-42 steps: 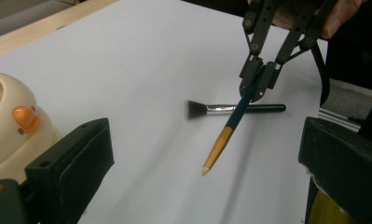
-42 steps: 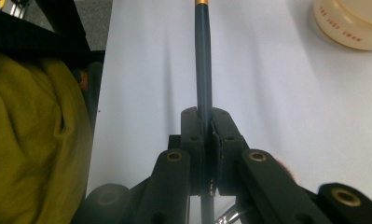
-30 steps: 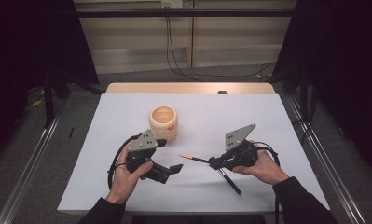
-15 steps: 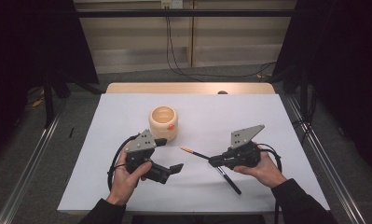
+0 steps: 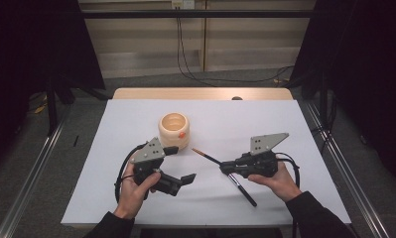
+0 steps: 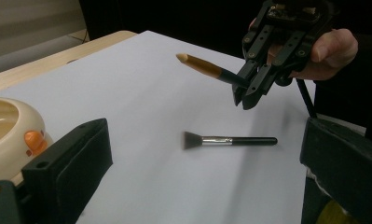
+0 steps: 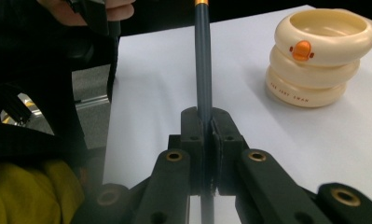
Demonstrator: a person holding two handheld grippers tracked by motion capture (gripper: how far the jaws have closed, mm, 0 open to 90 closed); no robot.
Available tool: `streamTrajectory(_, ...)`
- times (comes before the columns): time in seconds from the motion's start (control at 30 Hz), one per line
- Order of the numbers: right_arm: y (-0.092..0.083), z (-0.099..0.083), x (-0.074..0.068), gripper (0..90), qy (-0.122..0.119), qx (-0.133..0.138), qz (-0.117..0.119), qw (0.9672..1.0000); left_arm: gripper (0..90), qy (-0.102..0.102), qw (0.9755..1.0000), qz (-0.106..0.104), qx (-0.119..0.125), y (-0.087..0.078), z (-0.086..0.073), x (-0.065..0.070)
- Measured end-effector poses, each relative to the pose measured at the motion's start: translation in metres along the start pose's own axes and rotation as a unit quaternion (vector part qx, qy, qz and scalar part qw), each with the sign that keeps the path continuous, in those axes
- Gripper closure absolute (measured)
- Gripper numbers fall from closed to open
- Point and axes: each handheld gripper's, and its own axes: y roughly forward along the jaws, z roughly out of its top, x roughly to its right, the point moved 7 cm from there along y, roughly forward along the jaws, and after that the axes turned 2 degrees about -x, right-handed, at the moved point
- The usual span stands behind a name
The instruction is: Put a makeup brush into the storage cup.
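My right gripper (image 5: 225, 168) (image 7: 204, 117) is shut on the dark handle of a thin brush (image 5: 206, 156) (image 7: 203, 65) and holds it above the white table. The brush's orange tip points left toward the cream duck cup (image 5: 173, 130) (image 7: 320, 56). In the left gripper view the right gripper (image 6: 247, 96) carries that brush (image 6: 200, 65) in the air. A second, flat-headed makeup brush (image 5: 242, 187) (image 6: 230, 140) lies on the table beneath it. My left gripper (image 5: 180, 164) (image 6: 197, 170) stands open with nothing between its jaws, just in front of the cup (image 6: 9, 133).
The white table top (image 5: 235, 119) has a wooden strip (image 5: 200, 93) along its far edge. Metal rails (image 5: 344, 163) run along both sides, and cables lie on the floor beyond the table.
The right gripper has turned a little, swinging the held brush's orange tip toward the far side of the table. The left gripper has stayed put.
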Motion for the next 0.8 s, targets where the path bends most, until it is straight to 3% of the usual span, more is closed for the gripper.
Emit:
streamTrajectory(0.37, -0.001, 0.006, -0.003, 85.0, 0.005, 0.041, 0.007, 0.9991, 1.8, 0.004, 1.0000, -0.001, 0.002, 0.001, 0.002, 0.003)
streamTrajectory(0.63, -0.004, 0.012, -0.004, 85.1, 0.010, 0.080, 0.013, 0.9967, 1.8, -0.002, 0.9999, -0.004, 0.012, 0.002, 0.003, 0.005)
streamTrajectory(0.8, 0.000, 0.012, -0.006, 85.0, 0.009, 0.084, 0.013, 0.9963, 1.9, -0.009, 0.9997, -0.010, 0.019, 0.002, 0.005, 0.005)
